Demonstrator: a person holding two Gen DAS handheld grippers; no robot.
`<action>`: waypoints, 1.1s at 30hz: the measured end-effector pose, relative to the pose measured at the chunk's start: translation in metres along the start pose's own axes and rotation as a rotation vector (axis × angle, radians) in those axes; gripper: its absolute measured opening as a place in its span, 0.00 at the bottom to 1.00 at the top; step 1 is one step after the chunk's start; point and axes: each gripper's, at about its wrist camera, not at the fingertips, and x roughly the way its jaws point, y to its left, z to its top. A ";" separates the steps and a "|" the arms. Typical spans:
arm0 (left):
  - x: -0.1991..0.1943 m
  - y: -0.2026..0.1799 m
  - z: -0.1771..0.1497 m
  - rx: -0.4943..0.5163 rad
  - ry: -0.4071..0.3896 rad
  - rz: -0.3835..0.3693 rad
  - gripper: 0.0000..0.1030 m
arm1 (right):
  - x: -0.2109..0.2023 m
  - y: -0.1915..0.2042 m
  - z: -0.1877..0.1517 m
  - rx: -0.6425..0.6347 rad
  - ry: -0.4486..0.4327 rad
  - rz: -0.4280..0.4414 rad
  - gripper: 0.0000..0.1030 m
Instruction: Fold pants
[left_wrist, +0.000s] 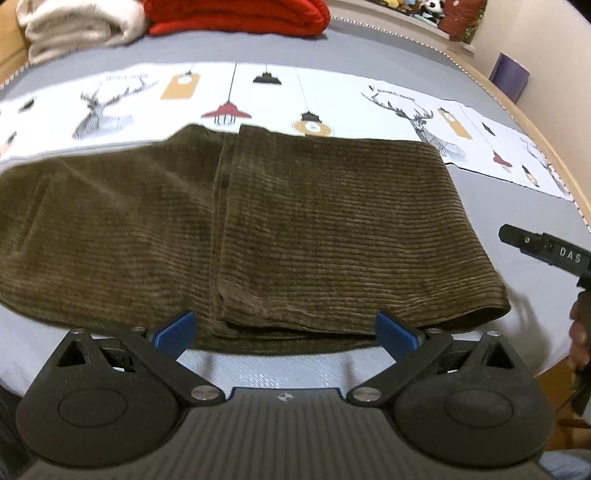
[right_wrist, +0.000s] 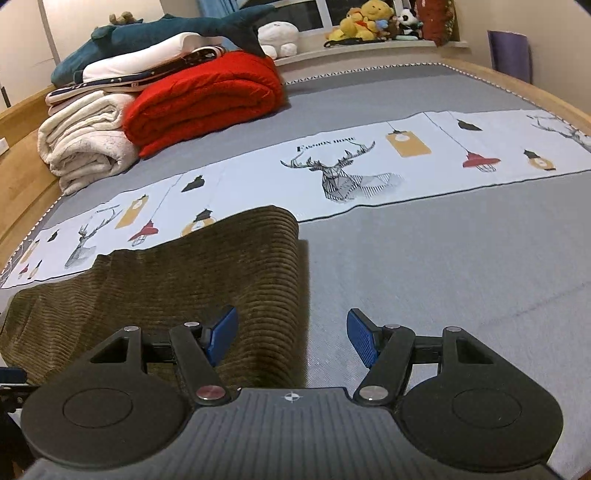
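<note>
The olive corduroy pants (left_wrist: 258, 229) lie folded flat on the grey bed, a doubled layer on the right half. My left gripper (left_wrist: 286, 330) is open and empty, its blue pads at the pants' near edge. The pants also show in the right wrist view (right_wrist: 177, 291), at the left. My right gripper (right_wrist: 291, 338) is open and empty, straddling the pants' right folded edge just above the bed. The right gripper's body (left_wrist: 546, 253) shows at the right edge of the left wrist view.
A white runner with deer and lamp prints (right_wrist: 369, 173) crosses the bed behind the pants. A red blanket (right_wrist: 207, 103), cream blanket (right_wrist: 85, 144) and folded bedding are stacked at the far left. Plush toys (right_wrist: 369, 18) sit on the window ledge. The wooden bed edge (left_wrist: 535, 122) curves at the right.
</note>
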 end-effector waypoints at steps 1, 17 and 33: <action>0.001 0.001 0.000 -0.009 0.007 -0.004 1.00 | 0.000 -0.001 0.000 0.007 0.003 0.001 0.65; 0.023 0.015 -0.003 -0.101 0.062 0.017 1.00 | 0.011 -0.010 -0.004 0.054 0.057 0.026 0.65; 0.047 0.086 -0.028 -0.643 0.031 -0.231 0.80 | 0.066 -0.053 -0.009 0.443 0.186 0.187 0.66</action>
